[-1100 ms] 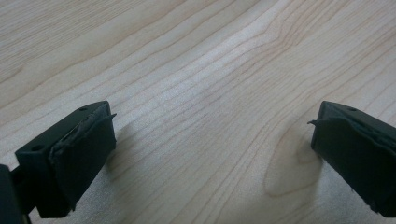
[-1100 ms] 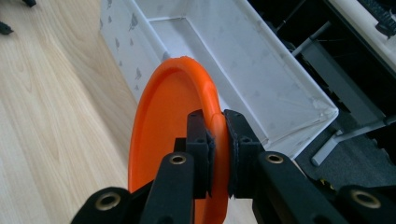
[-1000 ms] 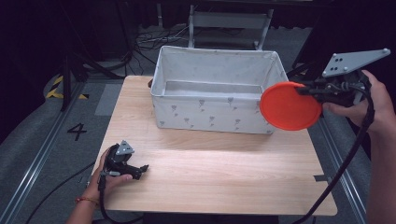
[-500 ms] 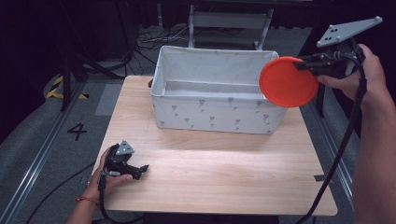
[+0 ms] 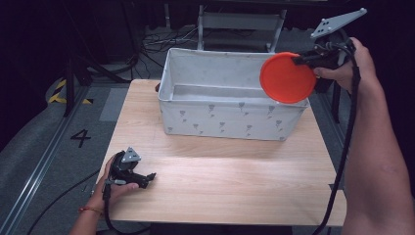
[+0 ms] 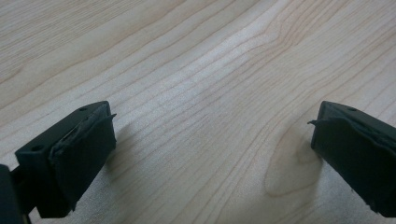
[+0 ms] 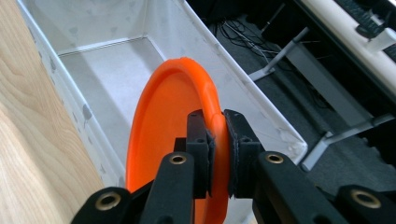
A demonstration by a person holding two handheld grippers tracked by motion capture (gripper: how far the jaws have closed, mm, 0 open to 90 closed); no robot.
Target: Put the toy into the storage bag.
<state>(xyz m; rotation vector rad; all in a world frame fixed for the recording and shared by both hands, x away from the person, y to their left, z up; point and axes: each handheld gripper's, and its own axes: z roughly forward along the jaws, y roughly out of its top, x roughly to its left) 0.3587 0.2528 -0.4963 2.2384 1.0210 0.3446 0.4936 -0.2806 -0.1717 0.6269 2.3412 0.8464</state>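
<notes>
Over bin (image 5: 230, 115), orange plate (image 5: 286, 78) on edge

Table (image 5: 220, 186) brightly lit, bg dark; claw close-ups blurry.

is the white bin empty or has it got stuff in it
Empty as far as it shows: the white bin has a bare floor in the high view and right gripper view. The orange plate hides its right corner.

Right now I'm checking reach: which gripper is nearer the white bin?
Right. The right gripper holds the orange plate over the bin's right end; the left gripper rests on the table, well short of it.
</notes>
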